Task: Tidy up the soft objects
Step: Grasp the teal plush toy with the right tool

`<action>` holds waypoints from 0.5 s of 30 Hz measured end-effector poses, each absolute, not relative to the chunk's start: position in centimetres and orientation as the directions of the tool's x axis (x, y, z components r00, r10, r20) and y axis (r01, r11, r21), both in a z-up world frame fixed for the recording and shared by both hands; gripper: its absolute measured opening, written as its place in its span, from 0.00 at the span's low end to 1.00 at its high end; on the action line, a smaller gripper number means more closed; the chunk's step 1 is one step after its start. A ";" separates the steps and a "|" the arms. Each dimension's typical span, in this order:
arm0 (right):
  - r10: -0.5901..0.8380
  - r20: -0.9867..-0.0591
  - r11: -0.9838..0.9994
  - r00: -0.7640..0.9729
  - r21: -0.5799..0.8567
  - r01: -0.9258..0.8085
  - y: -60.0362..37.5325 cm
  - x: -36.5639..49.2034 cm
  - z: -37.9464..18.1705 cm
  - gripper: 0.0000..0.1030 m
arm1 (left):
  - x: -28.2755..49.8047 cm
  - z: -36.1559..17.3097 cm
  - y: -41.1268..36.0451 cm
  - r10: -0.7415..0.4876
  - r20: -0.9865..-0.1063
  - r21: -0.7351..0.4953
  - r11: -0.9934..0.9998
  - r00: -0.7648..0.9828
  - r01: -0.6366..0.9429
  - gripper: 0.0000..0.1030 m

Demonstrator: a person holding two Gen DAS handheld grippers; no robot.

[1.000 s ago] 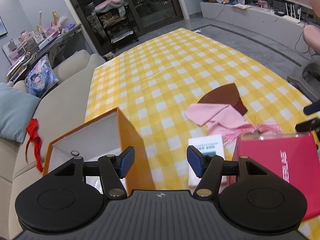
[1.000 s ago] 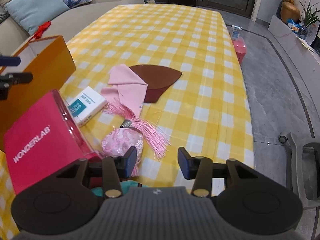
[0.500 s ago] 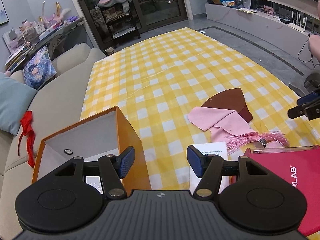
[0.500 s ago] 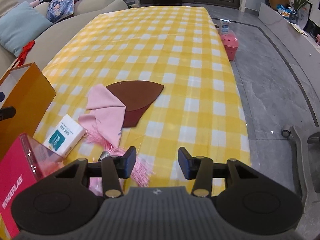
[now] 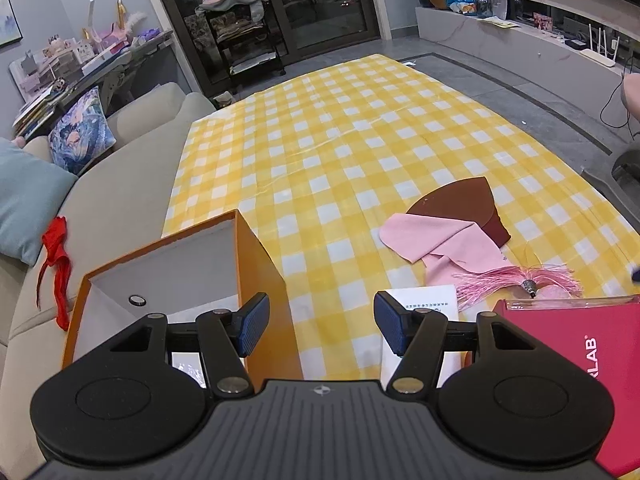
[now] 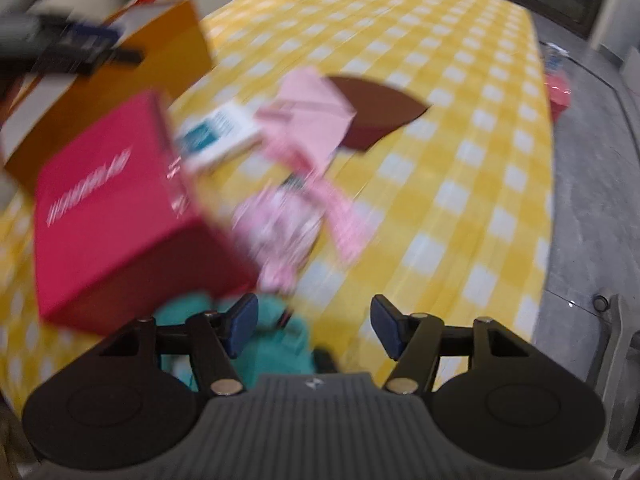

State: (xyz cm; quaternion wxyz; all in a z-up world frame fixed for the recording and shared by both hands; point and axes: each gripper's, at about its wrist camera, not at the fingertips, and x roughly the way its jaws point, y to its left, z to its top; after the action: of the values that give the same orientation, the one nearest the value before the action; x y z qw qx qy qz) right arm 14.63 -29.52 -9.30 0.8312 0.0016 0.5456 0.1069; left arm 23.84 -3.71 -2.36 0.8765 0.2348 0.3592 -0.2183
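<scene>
Desk (image 5: 340, 140) fills the frame, orange box (image 5: 256, 280) lower left, pink cloth (image 5: 448, 240) right of centre. Both tools, left (image 5: 320, 322) and right (image 6: 314, 326), are spread apart and empty. Looks like the reaching stage; next, grab that cloth.

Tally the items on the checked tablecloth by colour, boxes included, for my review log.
Pink: 3 - pink cloth, tassel, patterned pouch
Brown: 1 - brown leaf-shaped piece
Teal: 1 - teal fabric, partly hidden
Orange: 1 - orange box
Red: 1 - red box
White: 1 - small white packet
Total: 8
</scene>
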 end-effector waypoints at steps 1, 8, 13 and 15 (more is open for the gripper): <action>0.182 -0.911 0.973 0.370 0.114 -0.199 -29.1 14.1 -9.5 0.65 | 23.7 -2.4 -3.8 -0.216 -0.733 0.253 0.793 0.645 0.553 0.69; 0.173 -0.929 0.956 0.328 0.078 -0.282 -27.2 11.6 -11.4 0.69 | 23.3 -2.6 -4.2 -0.198 -0.729 0.274 0.793 0.656 0.544 0.69; 0.157 -0.928 0.960 0.339 0.064 -0.272 -27.4 11.3 -11.5 0.64 | 23.3 -3.0 -4.4 -0.184 -0.730 0.285 0.793 0.658 0.539 0.69; 0.143 -0.931 0.959 0.335 0.047 -0.279 -27.4 11.1 -11.5 0.58 | 23.3 -3.2 -4.5 -0.180 -0.734 0.290 0.789 0.655 0.542 0.69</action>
State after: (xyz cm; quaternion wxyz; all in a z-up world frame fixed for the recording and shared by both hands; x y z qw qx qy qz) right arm 11.14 -27.43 -11.54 0.8146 -0.0605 0.5620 0.1298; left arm 23.28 -4.48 -3.20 0.8744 0.2507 0.3604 -0.2065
